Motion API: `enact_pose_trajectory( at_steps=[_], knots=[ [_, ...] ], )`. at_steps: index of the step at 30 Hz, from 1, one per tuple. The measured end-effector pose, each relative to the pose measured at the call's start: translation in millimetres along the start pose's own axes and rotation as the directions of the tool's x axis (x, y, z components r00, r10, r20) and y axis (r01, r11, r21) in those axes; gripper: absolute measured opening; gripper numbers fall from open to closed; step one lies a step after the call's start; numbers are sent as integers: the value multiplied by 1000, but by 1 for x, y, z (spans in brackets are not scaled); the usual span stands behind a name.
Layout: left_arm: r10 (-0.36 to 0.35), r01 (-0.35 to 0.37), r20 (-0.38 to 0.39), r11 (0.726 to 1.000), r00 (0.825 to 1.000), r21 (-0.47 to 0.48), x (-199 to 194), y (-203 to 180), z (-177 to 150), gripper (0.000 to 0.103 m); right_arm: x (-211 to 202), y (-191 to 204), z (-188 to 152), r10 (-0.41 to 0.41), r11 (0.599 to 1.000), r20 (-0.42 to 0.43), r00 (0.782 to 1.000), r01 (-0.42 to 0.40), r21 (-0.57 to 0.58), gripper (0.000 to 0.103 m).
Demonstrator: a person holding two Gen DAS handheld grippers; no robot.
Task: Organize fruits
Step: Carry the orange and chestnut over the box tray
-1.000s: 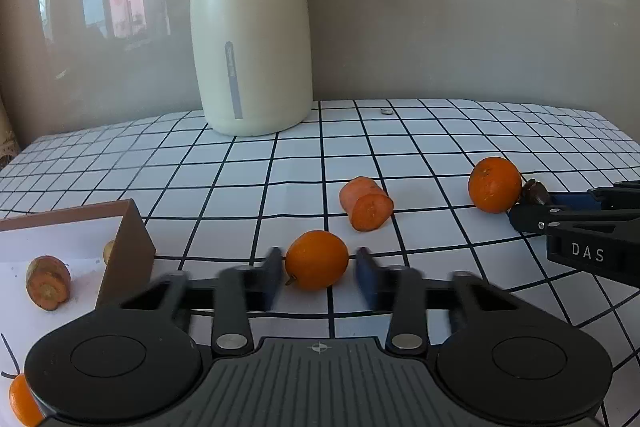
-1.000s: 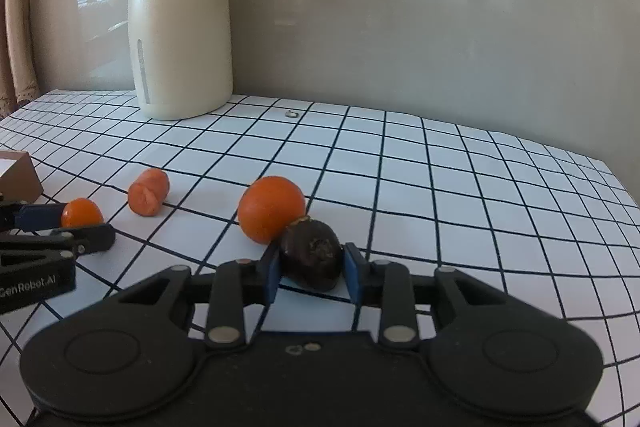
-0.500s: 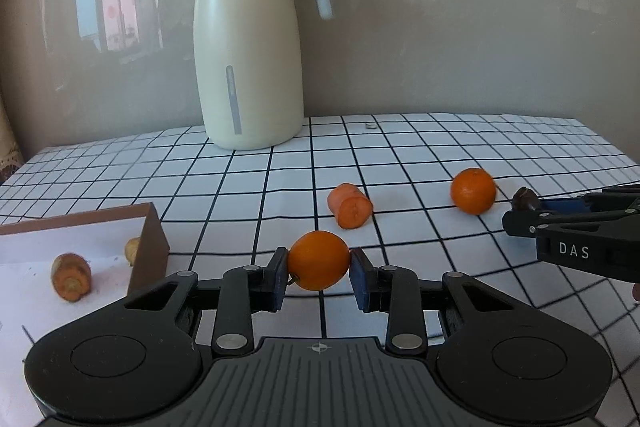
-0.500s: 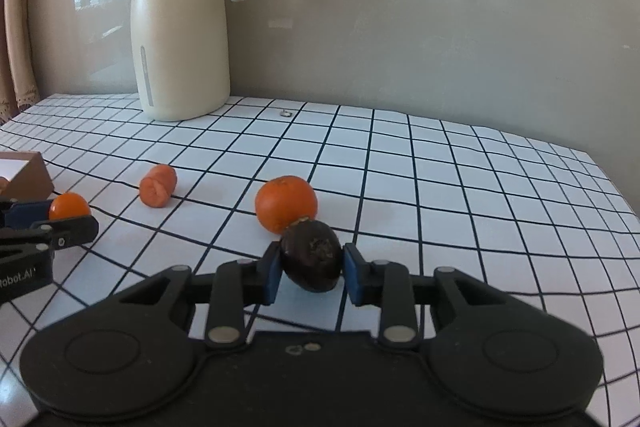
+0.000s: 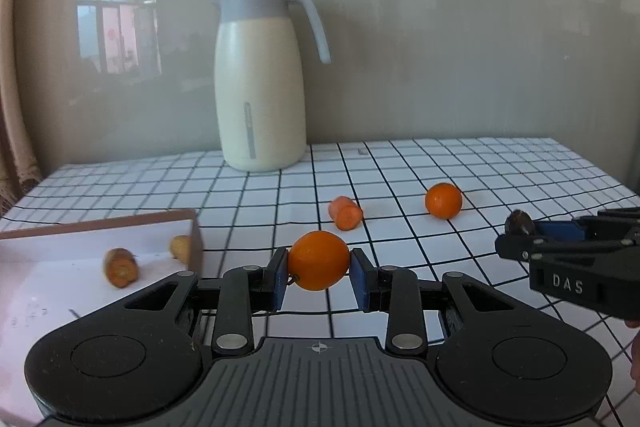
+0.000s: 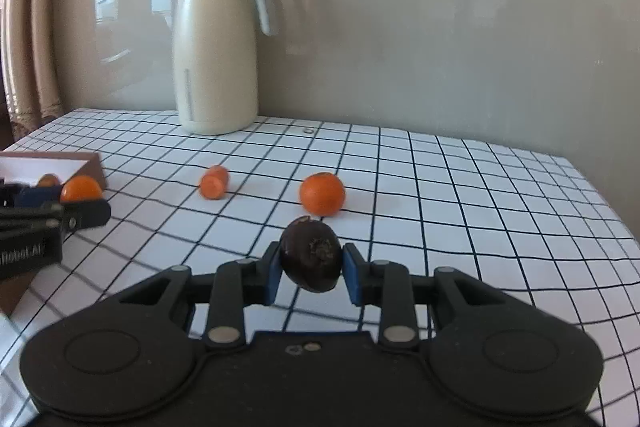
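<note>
Both fruits have come up off the white black-gridded bench since a second ago: the left tongs clamp a round glossy orange mandarin, the right tongs a dark brown wrinkled oval fruit. Each is likely bound for the shallow brown-walled cardboard tray at nine o'clock. Another mandarin and an orange carrot stub lie at one o'clock.
</note>
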State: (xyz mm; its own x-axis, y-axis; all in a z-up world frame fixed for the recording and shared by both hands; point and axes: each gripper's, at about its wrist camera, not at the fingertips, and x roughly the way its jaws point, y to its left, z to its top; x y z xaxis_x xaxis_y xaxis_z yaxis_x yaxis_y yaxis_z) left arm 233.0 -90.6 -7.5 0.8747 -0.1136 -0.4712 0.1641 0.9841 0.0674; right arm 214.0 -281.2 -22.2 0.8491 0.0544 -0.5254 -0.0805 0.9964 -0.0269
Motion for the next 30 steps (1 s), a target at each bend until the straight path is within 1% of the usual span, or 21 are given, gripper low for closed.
enact_pose_trajectory(
  at_steps=[7, 9, 13, 17, 20, 30],
  knots=[
    [32, -31, 25, 999, 999, -28, -49, 26, -23, 33, -22, 14, -5, 21, 1000, 33, 999, -21, -12, 24],
    [47, -45, 53, 998, 997, -40, -61, 35, -25, 33, -28, 20, -8, 34, 999, 35, 999, -33, -29, 24],
    [92, -90, 111, 996, 990, -25, -80, 46, -26, 33, -37, 37, -8, 70, 996, 55, 996, -66, -65, 24],
    [111, -109, 139, 994, 984, -19, -93, 56, -30, 33, -46, 54, -6, 112, 990, 86, 990, -104, -96, 24],
    [131, -130, 145, 991, 981, -15, -100, 63, -32, 33, -50, 69, -5, 141, 984, 96, 985, -129, -123, 23],
    [204, -197, 146, 978, 968, -64, -112, 97, -39, 33, -55, 109, -2, 214, 964, 113, 970, -191, -183, 24]
  ],
)
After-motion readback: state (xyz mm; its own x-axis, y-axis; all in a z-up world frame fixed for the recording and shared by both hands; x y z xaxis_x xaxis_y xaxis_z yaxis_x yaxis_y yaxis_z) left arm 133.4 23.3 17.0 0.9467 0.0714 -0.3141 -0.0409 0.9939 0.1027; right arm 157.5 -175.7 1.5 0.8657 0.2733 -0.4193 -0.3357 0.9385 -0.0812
